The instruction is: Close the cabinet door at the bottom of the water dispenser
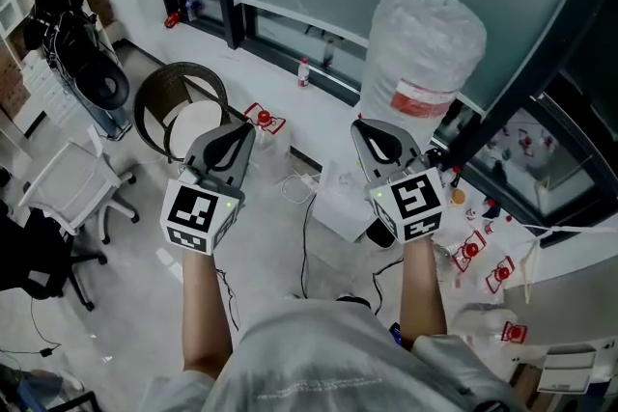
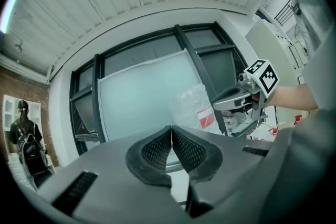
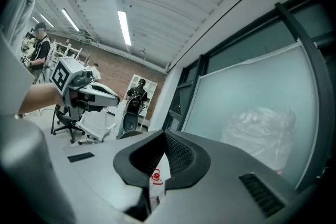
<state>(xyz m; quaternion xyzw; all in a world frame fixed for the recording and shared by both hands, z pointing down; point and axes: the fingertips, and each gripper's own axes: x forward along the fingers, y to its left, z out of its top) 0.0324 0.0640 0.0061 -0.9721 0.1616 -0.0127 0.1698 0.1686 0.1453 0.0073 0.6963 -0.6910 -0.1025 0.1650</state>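
Observation:
In the head view my left gripper [image 1: 241, 135] and right gripper [image 1: 367, 132] are held up side by side, pointing level at the window wall. Both are shut with nothing between the pads. A large water bottle wrapped in clear plastic [image 1: 425, 43] stands just beyond the right gripper. The dispenser's bottom cabinet door shows in no view. In the left gripper view the pads of that gripper [image 2: 171, 131] meet, with the bottle [image 2: 195, 107] and the right gripper [image 2: 247, 97] beyond. In the right gripper view its own jaws [image 3: 164, 136] are closed too; the left gripper [image 3: 84, 89] shows at left.
A round dark bin [image 1: 179, 106] and a white swivel chair [image 1: 68, 183] stand on the floor at left. A small bottle [image 1: 303, 72] sits by the window frame. Red-and-white packets [image 1: 483, 260] and cables [image 1: 307, 236] lie on the floor at right and centre.

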